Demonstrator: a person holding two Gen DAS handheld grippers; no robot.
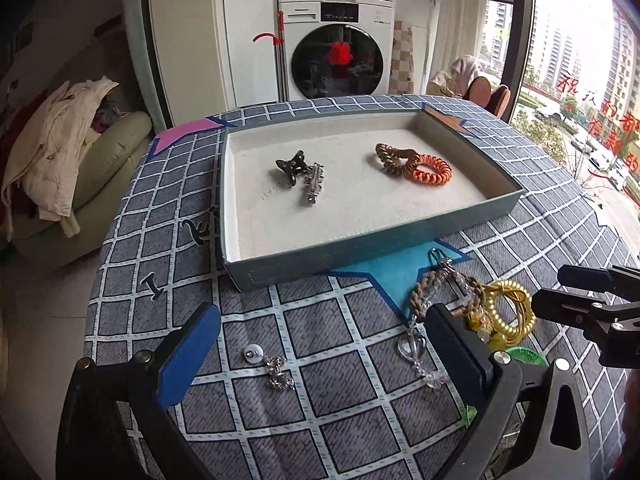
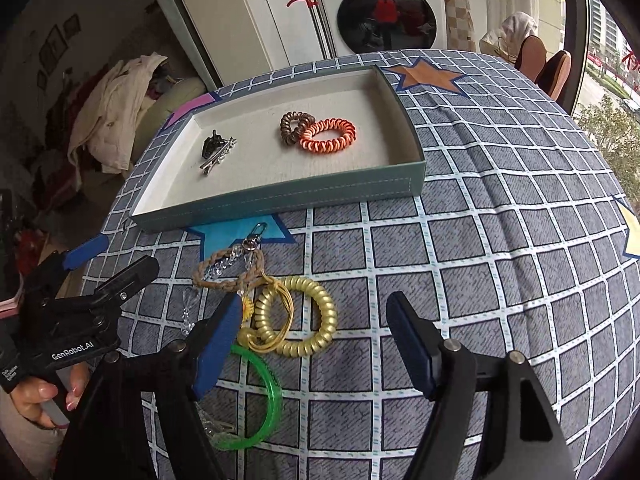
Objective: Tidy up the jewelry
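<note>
A teal tray [image 1: 352, 240] with a cream lining sits on the checked tablecloth. It holds a black claw clip [image 1: 294, 166], a silver clip [image 1: 314, 186], a brown coil hair tie [image 1: 394, 158] and an orange one [image 1: 430, 170]. In front of the tray lie a braided keychain [image 2: 228, 268], a gold coil hair tie [image 2: 298, 316] and a green bangle [image 2: 264, 404]. My right gripper [image 2: 316, 332] hangs open over the gold tie, pads clear of it. Open too, my left gripper [image 1: 320, 344] hovers above a small crystal charm [image 1: 274, 370], with a crystal heart [image 1: 416, 350] near its right finger.
The table's left edge drops off beside a sofa piled with clothes [image 1: 60, 140]. A washing machine [image 1: 340, 40] stands behind the table and chairs [image 2: 548, 64] at the far right by the window. A hand [image 2: 44, 396] holds the left gripper.
</note>
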